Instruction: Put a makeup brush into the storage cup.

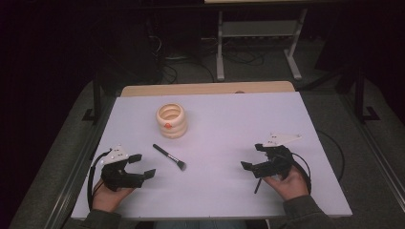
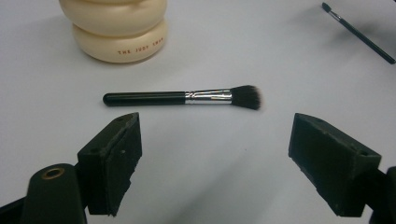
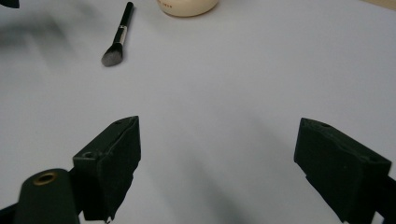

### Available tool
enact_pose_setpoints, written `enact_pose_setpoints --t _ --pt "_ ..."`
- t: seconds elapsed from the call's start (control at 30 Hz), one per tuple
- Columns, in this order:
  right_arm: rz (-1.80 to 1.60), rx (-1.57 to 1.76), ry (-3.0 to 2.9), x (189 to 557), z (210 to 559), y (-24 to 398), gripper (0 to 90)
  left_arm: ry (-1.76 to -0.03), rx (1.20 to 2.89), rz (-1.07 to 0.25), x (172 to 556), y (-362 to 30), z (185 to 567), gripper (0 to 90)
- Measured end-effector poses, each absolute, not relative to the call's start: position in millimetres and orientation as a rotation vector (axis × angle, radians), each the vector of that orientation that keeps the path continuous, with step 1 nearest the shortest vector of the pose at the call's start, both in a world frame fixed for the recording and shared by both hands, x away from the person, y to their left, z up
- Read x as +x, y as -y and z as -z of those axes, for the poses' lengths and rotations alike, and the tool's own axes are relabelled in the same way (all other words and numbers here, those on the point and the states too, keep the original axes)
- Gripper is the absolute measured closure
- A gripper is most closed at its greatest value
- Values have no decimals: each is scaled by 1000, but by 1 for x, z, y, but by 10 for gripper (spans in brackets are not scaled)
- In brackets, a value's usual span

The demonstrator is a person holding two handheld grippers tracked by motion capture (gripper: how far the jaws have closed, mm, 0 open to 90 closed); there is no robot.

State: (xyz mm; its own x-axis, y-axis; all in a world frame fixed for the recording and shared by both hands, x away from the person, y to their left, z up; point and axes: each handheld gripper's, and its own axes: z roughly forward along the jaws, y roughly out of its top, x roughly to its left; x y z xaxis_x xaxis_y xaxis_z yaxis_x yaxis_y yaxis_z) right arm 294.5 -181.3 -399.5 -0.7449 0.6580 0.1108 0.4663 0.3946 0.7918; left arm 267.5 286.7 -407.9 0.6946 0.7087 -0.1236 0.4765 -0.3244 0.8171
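You hadn't started: left gripper (image 1: 143, 165) and right gripper (image 1: 252, 157) both sat wide apart, empty, low in the frame. Makeup brush (image 1: 169, 157) lay flat mid-table, untouched, just below the cream ringed holder (image 1: 171, 120). Pickup and placing were left, I'd judge.

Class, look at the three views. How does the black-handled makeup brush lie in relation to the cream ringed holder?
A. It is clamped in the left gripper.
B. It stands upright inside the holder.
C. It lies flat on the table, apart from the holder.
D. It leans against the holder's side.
C: the makeup brush lies flat on the white table, clear of the cream holder, and the left gripper is open in front of it.
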Motion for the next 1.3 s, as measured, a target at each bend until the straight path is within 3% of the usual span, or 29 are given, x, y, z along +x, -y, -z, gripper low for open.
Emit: enact_pose_setpoints --t 1.3 --pt "-1226 875 -2576 326 368 108 145 -881 1971 -306 265 -281 401 171"
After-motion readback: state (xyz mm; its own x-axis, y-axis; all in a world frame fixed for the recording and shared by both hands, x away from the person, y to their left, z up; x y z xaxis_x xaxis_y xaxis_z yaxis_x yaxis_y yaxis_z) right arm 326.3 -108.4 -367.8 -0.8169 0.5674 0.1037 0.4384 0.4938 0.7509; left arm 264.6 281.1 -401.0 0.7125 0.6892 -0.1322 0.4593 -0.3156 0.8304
